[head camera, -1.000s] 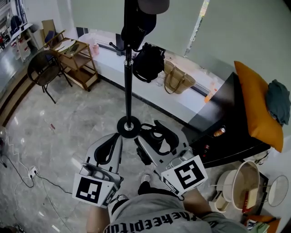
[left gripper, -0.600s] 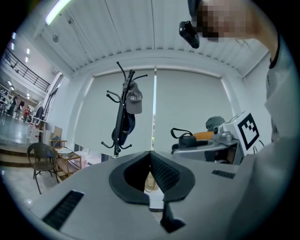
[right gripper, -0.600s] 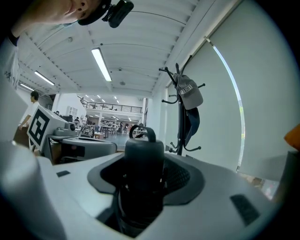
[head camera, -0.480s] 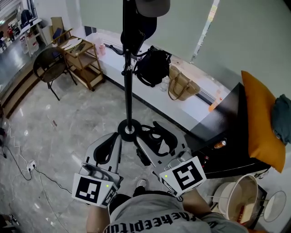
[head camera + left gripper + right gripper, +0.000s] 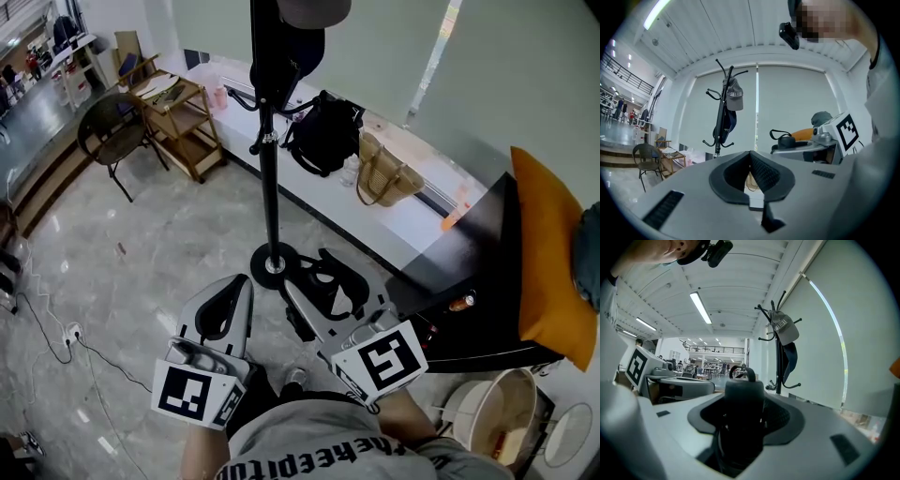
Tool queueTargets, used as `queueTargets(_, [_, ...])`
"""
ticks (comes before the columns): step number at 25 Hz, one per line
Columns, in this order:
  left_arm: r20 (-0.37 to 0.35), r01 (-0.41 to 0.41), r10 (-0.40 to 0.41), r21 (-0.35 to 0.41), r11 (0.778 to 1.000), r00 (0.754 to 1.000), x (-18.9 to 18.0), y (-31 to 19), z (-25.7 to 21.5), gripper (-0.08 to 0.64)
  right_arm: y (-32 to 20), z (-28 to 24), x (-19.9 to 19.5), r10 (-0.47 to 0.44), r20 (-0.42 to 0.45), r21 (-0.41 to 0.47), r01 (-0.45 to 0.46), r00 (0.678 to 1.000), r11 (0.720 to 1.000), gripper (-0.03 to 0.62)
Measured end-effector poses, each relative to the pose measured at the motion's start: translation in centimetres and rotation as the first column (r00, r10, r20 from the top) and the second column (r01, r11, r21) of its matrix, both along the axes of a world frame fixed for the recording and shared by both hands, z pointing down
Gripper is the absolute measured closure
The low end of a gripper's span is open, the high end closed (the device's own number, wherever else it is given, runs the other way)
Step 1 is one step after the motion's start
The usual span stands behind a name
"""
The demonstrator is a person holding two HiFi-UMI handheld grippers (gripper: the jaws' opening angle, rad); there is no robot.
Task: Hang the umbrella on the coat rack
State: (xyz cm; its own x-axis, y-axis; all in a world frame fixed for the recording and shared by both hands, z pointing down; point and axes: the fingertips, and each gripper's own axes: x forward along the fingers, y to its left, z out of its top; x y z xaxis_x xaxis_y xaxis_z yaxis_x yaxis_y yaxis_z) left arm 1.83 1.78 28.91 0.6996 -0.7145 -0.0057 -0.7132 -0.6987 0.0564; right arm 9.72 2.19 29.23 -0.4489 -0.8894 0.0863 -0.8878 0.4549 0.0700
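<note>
A black coat rack (image 5: 269,169) stands on a round base (image 5: 273,265) just beyond both grippers. A grey cap (image 5: 785,329) and a dark bag hang near its top. My right gripper (image 5: 323,286) points level at the rack and is shut on a folded black umbrella (image 5: 744,394), whose handle and strap loop stick out past the jaws. In the head view the umbrella (image 5: 298,323) shows dark under that gripper. Left of it, my left gripper (image 5: 232,298) is shut with nothing in it. In the left gripper view the coat rack (image 5: 723,117) rises ahead of the left gripper (image 5: 751,161).
A white ledge along the wall carries a black bag (image 5: 326,131) and a woven bag (image 5: 386,173). A chair (image 5: 112,141) and a wooden trolley (image 5: 173,117) stand at the back left. A black table (image 5: 469,272) with an orange cushion (image 5: 544,253) is on the right. Cables (image 5: 56,347) lie on the floor at the left.
Both grippers have drifted a little across the floor with the person, and the rack and ledge now sit slightly further right in the head view. Neither grip has changed.
</note>
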Motion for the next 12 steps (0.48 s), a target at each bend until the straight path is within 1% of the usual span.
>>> queueTargets(4, [0.002,-0.006,0.006,-0.006,1.0,1.0,-0.1,-1.2,0.1,0.545,-1.1,0.0,-0.4,0.0,-0.002,-0.002,0.0,1.0,1.0,0.356])
queueTargets(12, [-0.009,-0.061,0.061,0.005,0.998,0.998,-0.4,-4.8,-0.6,0.545,-4.4,-0.4,-0.6,0.057,-0.012,0.0,-0.057,0.998,0.998,0.356])
